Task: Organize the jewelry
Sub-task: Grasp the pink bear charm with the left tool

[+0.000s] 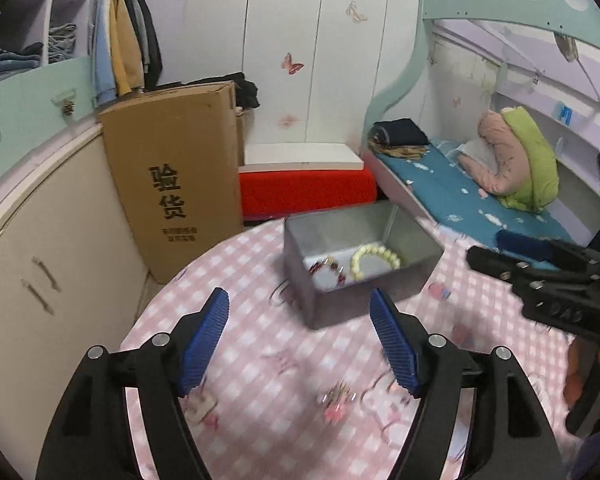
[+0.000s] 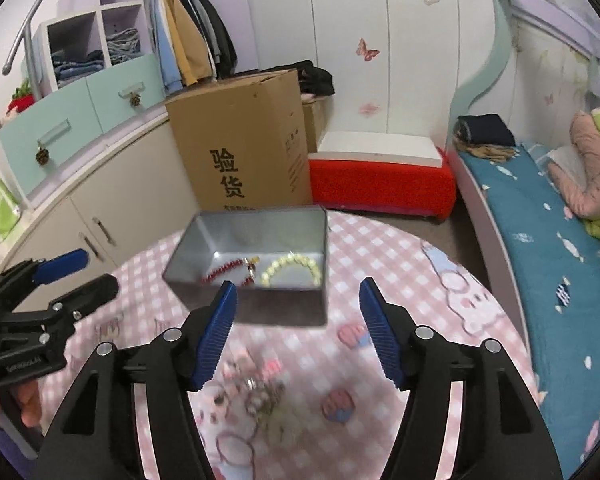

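Rectangular metal tin (image 2: 260,304), beaded bracelets (image 2: 292,270), checked tablecloth (image 2: 380,248)

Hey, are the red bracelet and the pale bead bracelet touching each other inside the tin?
Apart. The right wrist view shows bare tin floor between the red bracelet and the pale bead bracelet.

I am looking at a grey metal tin (image 2: 260,304) sitting open on the pink checked tablecloth (image 2: 380,248), holding two bracelets lying flat on its floor: a red beaded bracelet (image 2: 230,270) to the left and a pale yellow beaded bracelet (image 2: 292,268) just beside it. More jewelry is lying nearer me in a blurred loose heap (image 2: 260,396) on the cloth
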A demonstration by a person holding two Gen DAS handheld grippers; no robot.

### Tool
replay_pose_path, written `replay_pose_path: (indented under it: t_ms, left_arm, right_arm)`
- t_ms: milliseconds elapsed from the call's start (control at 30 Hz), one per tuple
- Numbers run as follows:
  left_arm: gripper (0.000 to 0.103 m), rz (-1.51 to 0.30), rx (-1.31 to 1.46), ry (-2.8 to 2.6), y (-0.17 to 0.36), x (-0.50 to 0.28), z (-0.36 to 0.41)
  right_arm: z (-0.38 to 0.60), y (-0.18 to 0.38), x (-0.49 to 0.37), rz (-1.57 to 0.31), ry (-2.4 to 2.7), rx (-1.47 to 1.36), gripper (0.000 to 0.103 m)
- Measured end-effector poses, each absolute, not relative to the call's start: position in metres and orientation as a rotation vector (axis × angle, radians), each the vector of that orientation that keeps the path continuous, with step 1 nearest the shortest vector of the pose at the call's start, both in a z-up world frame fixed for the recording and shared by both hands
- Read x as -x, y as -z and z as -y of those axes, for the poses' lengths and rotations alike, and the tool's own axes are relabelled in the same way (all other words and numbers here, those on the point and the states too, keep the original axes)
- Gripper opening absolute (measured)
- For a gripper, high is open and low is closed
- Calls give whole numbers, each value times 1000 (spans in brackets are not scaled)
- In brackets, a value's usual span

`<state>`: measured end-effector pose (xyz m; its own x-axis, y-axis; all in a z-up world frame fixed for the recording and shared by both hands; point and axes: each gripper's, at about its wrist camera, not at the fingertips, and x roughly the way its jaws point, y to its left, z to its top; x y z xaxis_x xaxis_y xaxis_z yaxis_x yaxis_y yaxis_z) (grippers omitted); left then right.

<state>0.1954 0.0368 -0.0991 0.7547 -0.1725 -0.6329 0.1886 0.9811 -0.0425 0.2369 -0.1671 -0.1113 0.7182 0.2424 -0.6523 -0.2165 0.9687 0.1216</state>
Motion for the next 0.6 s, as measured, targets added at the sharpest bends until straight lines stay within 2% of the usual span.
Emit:
replay_pose_path:
  t_ms: [367,400,433,500,600]
  left_arm:
    - [69,-791,-69,246,145,-179,-23]
    - [66,-795,-80,246,149,-179,-22]
    - [56,-804,-96,248,153,-179,-19]
    - [47,-820,-106,255,159,-179,-17]
    - [45,-829,-109,250,165,-180,-17]
  right_arm:
    - [179,157,-201,-811,-264,-78,65]
    - [179,160,-200,-817,-262,-78,65]
    - [179,164,-200,-827,-263,-81,65]
    - [180,170,-199,-836,-264,-89,65]
    - [180,175,-199,-847,-268,-98,65]
